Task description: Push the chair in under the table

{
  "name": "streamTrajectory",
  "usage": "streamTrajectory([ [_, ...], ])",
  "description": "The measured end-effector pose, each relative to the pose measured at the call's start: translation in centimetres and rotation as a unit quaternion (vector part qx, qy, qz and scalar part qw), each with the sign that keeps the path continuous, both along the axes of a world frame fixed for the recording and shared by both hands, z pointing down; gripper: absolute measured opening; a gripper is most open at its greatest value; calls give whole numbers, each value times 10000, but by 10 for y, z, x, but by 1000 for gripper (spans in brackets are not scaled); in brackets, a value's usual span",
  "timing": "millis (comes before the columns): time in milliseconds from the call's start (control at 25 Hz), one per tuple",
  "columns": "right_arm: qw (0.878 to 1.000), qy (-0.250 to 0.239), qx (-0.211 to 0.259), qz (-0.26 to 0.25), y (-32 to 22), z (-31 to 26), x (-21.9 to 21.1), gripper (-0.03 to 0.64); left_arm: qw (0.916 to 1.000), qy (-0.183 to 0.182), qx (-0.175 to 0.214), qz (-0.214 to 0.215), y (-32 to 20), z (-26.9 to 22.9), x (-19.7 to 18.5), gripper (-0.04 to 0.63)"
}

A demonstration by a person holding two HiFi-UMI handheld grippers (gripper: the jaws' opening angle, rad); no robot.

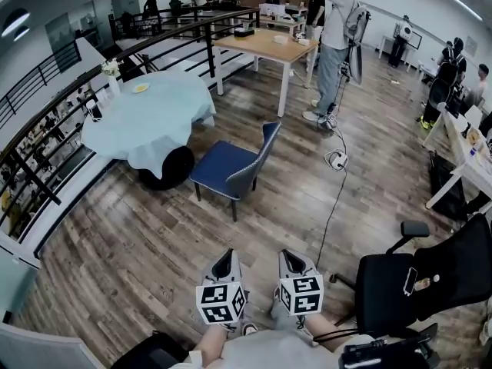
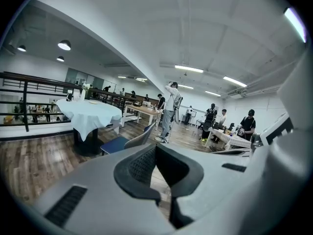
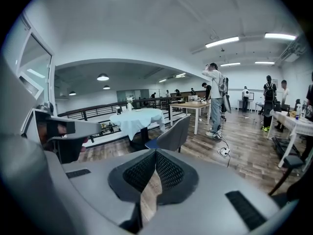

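Upholstered chair (image 1: 231, 169), with a padded blue seat, a curved grey shell back and slim dark legs, stands pulled out on the wood-plank floor (image 1: 131, 244), just beside the round table (image 1: 146, 121) draped in a smooth pale-blue cloth; its seat faces the table's dark pedestal and its back is turned toward the grippers, well apart from both. The left gripper (image 1: 225, 261), a grey plastic body with ribbed black pads and a marker cube, has its jaws pressed together with nothing between them, and the right gripper (image 1: 293, 260), of the same build, is likewise clenched on nothing; the two hover side by side low in the head view, pointing toward the chair. Behind the round table runs a black metal railing (image 1: 46, 141). Farther back a rectangular wooden table (image 1: 265, 44) on white legs stands near a person (image 1: 332, 44) in a light top and jeans, and a black office chair (image 1: 407, 283) with armrests sits at the right
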State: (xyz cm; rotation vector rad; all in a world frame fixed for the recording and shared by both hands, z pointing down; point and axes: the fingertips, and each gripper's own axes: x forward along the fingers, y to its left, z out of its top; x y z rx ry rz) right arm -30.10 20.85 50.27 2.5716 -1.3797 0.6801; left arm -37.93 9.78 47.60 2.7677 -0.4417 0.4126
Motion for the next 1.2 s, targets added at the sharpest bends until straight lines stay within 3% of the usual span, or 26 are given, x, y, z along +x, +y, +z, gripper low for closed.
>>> streamTrajectory([
  [1200, 9986, -205, -106, -472, -20, 9, 211, 17, 9990, -167, -33, -404, -14, 12, 203, 3],
])
